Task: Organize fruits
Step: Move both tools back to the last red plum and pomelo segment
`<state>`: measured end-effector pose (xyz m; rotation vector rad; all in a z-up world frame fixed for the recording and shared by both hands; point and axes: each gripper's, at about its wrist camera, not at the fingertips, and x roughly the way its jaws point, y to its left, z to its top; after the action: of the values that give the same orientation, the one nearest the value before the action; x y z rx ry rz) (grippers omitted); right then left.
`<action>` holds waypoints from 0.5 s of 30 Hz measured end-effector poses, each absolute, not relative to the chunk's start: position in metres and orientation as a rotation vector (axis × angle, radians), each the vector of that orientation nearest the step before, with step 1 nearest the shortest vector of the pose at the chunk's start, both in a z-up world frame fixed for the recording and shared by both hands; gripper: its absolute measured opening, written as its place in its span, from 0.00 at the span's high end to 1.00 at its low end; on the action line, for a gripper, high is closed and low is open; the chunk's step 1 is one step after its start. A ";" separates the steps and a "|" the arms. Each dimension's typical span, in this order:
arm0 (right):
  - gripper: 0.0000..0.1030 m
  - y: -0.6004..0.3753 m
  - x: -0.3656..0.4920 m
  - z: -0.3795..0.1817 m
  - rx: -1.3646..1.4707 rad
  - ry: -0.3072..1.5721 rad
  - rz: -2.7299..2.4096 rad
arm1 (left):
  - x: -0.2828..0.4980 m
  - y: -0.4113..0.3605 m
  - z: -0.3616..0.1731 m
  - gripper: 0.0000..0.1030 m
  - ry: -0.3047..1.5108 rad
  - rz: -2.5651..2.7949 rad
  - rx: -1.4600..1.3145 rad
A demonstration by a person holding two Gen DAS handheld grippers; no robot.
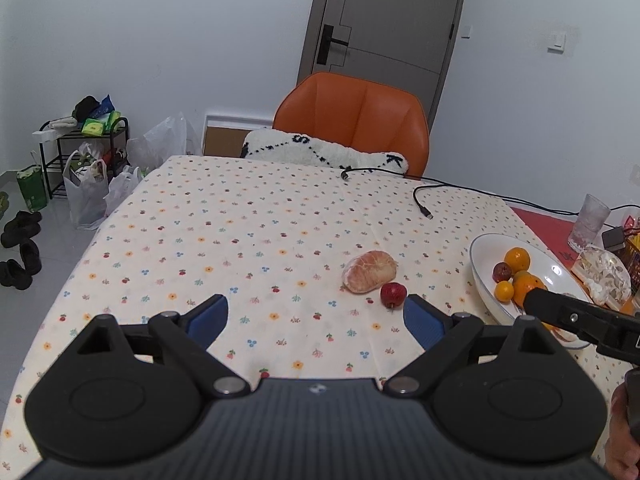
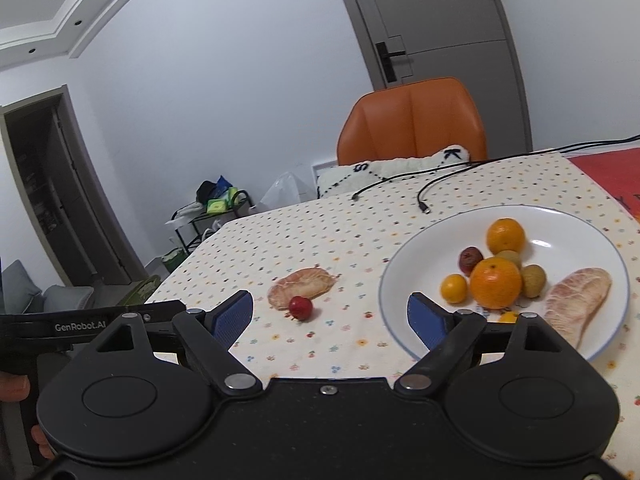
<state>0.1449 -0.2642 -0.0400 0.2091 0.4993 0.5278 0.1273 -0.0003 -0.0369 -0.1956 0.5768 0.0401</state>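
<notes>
Both the left gripper [image 1: 316,316] and right gripper [image 2: 330,316] gape wide, empty. A pomelo piece [image 1: 370,271] and small red fruit [image 1: 393,294] lie mid-tabletop [image 1: 224,232]; the plate [image 2: 576,224] near its right edge holds oranges [image 2: 496,283].

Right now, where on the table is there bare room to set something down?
Free: the cloth left of the pomelo piece, back to the cushion. Crowded: the plate and the right edge by the glass. A cable crosses the far right.

Pomelo segment [image 1: 371,271], red fruit [image 1: 393,295] touching on cloth — others on plate [image 2: 404,268].
</notes>
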 end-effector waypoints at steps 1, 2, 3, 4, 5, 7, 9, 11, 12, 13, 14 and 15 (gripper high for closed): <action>0.18 -0.262 0.146 -0.040 0.206 0.501 0.532 | 0.128 0.000 -0.037 0.09 0.580 0.038 -0.198; 0.18 -0.260 0.147 -0.040 0.203 0.502 0.537 | 0.129 0.000 -0.038 0.09 0.585 0.036 -0.201; 0.18 -0.258 0.148 -0.040 0.200 0.503 0.542 | 0.129 0.001 -0.038 0.09 0.589 0.035 -0.204; 0.18 -0.256 0.148 -0.039 0.196 0.504 0.547 | 0.130 0.001 -0.038 0.09 0.593 0.036 -0.205; 0.18 -0.254 0.149 -0.039 0.192 0.504 0.552 | 0.131 0.001 -0.039 0.09 0.596 0.038 -0.205; 0.19 -0.250 0.152 -0.038 0.181 0.509 0.562 | 0.133 0.001 -0.039 0.09 0.599 0.038 -0.200; 0.19 -0.245 0.154 -0.035 0.169 0.512 0.572 | 0.135 0.000 -0.038 0.09 0.600 0.037 -0.193; 0.19 -0.241 0.157 -0.032 0.156 0.516 0.582 | 0.137 0.000 -0.037 0.09 0.598 0.032 -0.188; 0.19 -0.240 0.159 -0.031 0.150 0.516 0.588 | 0.138 0.000 -0.036 0.09 0.596 0.031 -0.188; 0.20 -0.238 0.161 -0.031 0.142 0.517 0.593 | 0.139 0.000 -0.035 0.09 0.594 0.031 -0.188; 0.20 -0.236 0.162 -0.030 0.135 0.520 0.595 | 0.140 0.001 -0.035 0.09 0.594 0.034 -0.190; 0.21 -0.235 0.165 -0.030 0.129 0.524 0.597 | 0.142 0.002 -0.034 0.09 0.593 0.038 -0.191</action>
<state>0.1648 -0.2349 -0.0305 0.1292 0.5242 0.5972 0.1422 0.0017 -0.0343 -0.1910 0.5933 0.0385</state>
